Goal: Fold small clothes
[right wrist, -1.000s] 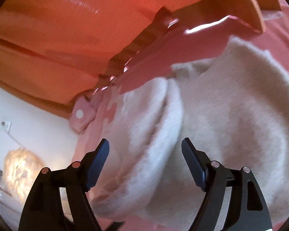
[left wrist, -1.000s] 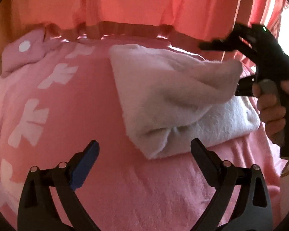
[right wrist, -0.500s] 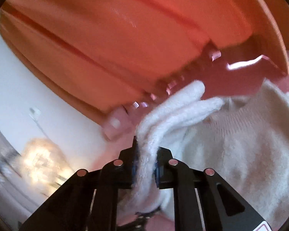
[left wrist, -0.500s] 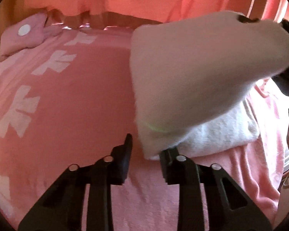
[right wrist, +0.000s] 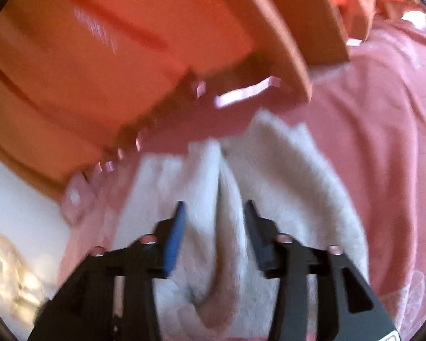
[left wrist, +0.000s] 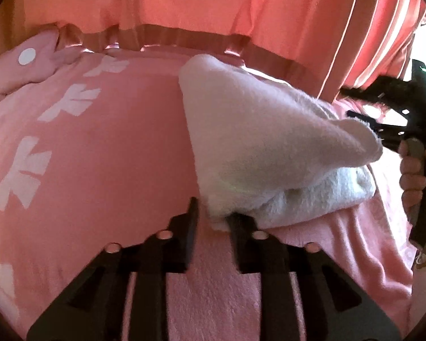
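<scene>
A fluffy white garment (left wrist: 264, 147) lies folded over on the pink bed cover (left wrist: 105, 153). My left gripper (left wrist: 213, 221) sits at its near corner, jaws a narrow gap apart, the cloth edge against the right finger; no firm pinch shows. My right gripper (right wrist: 215, 221) is partly open over a ridge of the white garment (right wrist: 284, 176), which runs between the fingers. The right gripper also shows in the left wrist view (left wrist: 383, 116) at the garment's right edge.
A pink pillow with a white dot (left wrist: 28, 59) lies at the far left. Orange-red curtains (left wrist: 213, 0) hang behind the bed. A wooden bed frame (right wrist: 292, 28) borders the cover.
Both grippers were shut on the garment and lifting its top layer half a second ago. The layer has come down onto the rest, and both grippers have opened somewhat.
</scene>
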A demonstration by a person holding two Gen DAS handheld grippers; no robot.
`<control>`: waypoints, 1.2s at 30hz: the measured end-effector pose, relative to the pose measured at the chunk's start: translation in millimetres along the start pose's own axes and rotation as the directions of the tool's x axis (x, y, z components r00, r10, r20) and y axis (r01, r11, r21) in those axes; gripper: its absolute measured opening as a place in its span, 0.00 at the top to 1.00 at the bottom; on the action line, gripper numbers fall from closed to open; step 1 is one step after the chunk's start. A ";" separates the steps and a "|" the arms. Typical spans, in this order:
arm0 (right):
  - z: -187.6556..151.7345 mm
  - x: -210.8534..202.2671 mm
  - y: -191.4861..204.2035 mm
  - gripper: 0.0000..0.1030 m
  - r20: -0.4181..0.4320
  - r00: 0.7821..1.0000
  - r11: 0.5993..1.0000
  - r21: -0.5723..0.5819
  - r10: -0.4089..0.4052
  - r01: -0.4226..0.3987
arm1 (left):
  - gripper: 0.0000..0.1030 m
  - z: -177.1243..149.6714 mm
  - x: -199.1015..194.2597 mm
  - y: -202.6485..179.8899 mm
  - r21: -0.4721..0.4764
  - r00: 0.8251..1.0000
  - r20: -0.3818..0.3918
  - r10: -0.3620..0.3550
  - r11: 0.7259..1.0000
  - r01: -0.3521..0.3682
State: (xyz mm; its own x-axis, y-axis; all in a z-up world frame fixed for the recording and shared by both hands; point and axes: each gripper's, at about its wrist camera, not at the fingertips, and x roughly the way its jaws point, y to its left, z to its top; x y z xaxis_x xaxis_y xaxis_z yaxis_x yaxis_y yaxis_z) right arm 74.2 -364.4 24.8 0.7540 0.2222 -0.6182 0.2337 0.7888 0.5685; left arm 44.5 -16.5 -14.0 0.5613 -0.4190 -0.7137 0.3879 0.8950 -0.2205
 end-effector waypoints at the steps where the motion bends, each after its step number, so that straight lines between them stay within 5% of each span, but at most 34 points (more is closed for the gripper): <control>1: 4.4 -5.8 1.6 0.39 0.013 0.999 0.999 -0.014 0.032 -0.032 | 0.68 0.4 0.5 0.0 0.000 1.000 0.005 0.017 1.000 -0.017; 7: -14.9 49.2 14.6 0.35 -0.278 0.960 0.988 -0.129 0.044 -0.083 | 0.60 2.8 8.1 -2.0 0.016 0.999 -0.002 0.036 0.999 -0.036; 8: -20.7 59.6 16.2 0.40 -0.313 0.950 0.987 -0.148 0.009 -0.058 | 0.58 2.6 8.6 -2.8 0.026 0.999 0.000 0.044 0.999 -0.044; 10: -27.7 77.8 21.2 0.69 -0.364 0.931 0.982 -0.182 -0.024 -0.046 | 0.57 2.5 9.2 -2.0 0.021 0.999 0.001 0.043 0.999 -0.043; 12: -15.1 69.0 36.4 0.86 -0.332 0.943 0.976 -0.209 -0.006 -0.067 | 0.63 4.2 10.9 2.4 -0.004 1.000 -0.010 0.017 1.000 -0.017; 14: 4.5 34.6 57.0 0.88 -0.219 0.972 0.971 -0.200 0.088 -0.133 | 0.75 4.5 12.0 4.7 -0.020 0.999 -0.027 -0.021 1.000 0.020; 17: 29.5 -31.2 80.0 0.93 -0.085 0.971 0.944 -0.230 0.224 -0.237 | 0.77 3.6 10.2 1.4 -0.011 0.998 -0.023 -0.057 0.998 0.057; 18: 27.8 -37.2 79.1 0.93 -0.066 0.977 0.944 -0.252 0.203 -0.213 | 0.77 4.3 8.7 -2.5 0.007 0.997 -0.014 -0.070 0.998 0.070; 20: 14.6 -13.7 52.1 0.93 -0.093 0.996 0.957 -0.289 -0.014 -0.014 | 0.78 3.7 10.4 -7.7 0.034 0.999 -0.015 -0.046 0.998 0.046; 22: -10.4 33.4 3.6 0.93 -0.218 0.952 0.948 -0.281 -0.213 0.148 | 0.78 1.7 16.5 -6.3 0.017 0.998 -0.046 -0.049 0.999 0.050; 23: -20.3 43.9 -14.1 0.92 -0.264 0.941 0.958 -0.247 -0.212 0.147 | 0.78 1.4 17.1 -5.7 0.005 0.997 -0.051 -0.063 0.998 0.063; 25: -20.7 29.3 -26.8 0.90 -0.229 0.967 0.987 -0.141 -0.108 0.077 | 0.78 1.1 14.8 -9.3 0.028 0.998 -0.042 -0.053 0.998 0.055; 28: -10.2 0.6 -27.1 0.77 -0.157 0.987 0.997 -0.077 -0.043 0.031 | 0.78 0.3 16.4 -8.6 0.021 0.998 -0.046 -0.051 0.998 0.052; 29: -7.5 -4.8 -28.2 0.62 -0.150 0.988 0.997 -0.073 -0.036 0.025 | 0.78 0.4 16.9 -7.7 0.013 0.997 -0.047 -0.055 0.998 0.055; 30: -6.9 -5.5 -31.7 0.43 -0.155 0.987 0.998 -0.065 -0.036 0.027 | 0.78 0.7 16.9 -7.1 0.004 0.997 -0.047 -0.060 0.998 0.061; 31: -8.4 -4.3 -35.3 0.38 -0.167 0.985 0.998 -0.055 -0.038 0.029 | 0.78 0.8 16.5 -7.6 0.002 0.997 -0.046 -0.062 0.998 0.063; 36: -37.7 28.4 -38.5 0.35 -0.327 0.944 0.999 0.040 0.044 -0.033 | 0.70 -0.3 15.7 -13.4 0.018 0.999 -0.031 -0.031 0.999 0.031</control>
State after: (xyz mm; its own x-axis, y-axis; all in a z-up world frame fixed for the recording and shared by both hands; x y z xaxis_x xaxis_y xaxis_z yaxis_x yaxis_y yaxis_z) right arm 63.4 -366.9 -35.2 0.5210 0.4323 -0.7359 0.2333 0.7572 0.6100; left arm 47.9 -35.0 -22.4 0.5265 -0.4416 -0.7265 0.4185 0.8784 -0.2307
